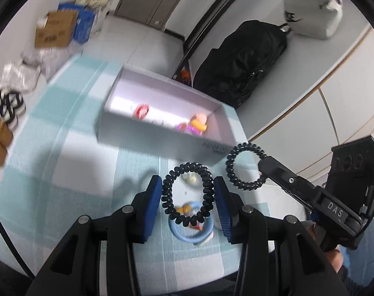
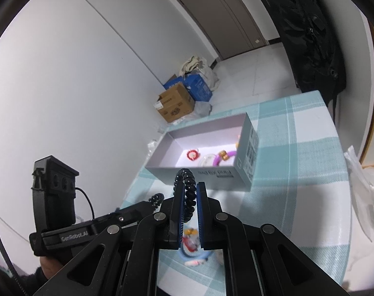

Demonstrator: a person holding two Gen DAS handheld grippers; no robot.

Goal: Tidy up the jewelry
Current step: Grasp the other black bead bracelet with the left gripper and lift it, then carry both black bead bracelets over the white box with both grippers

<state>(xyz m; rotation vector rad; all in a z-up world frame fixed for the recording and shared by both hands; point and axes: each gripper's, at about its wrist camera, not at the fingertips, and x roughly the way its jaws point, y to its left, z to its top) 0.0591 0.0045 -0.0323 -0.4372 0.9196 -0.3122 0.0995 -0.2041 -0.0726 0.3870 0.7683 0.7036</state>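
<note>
Left wrist view looks down over my left gripper (image 1: 188, 192), whose blue pads stand partly apart with a black coil hair tie (image 1: 188, 193) spanning the gap, its sides touching both pads. Below it on the checked tablecloth (image 1: 63, 153) lies a light blue ring (image 1: 184, 236) with some small blurred pieces I cannot make out. To the right, my right gripper (image 1: 262, 166) comes in from the side, its tip holding a second black coil tie (image 1: 245, 166) that hangs out as a full open loop just beside the near corner of the grey box (image 1: 162, 139). Only this view shows that loop whole, along with the orange and purple trinket (image 1: 198, 124) at the box's right end and the black backpack (image 1: 241, 61) behind the table.

Right wrist view shows what the other cannot: my right pads nearly together, pinching the second tie (image 2: 188, 194) edge-on between them. The box (image 2: 211, 175) sits just ahead, and its floor is clear here, with a red ornament (image 2: 192, 155) and a purple ring (image 2: 225, 157) inside. My left gripper (image 2: 157, 201) shows from the side at lower left, only a bit of its tie peeking at the tip.
</note>
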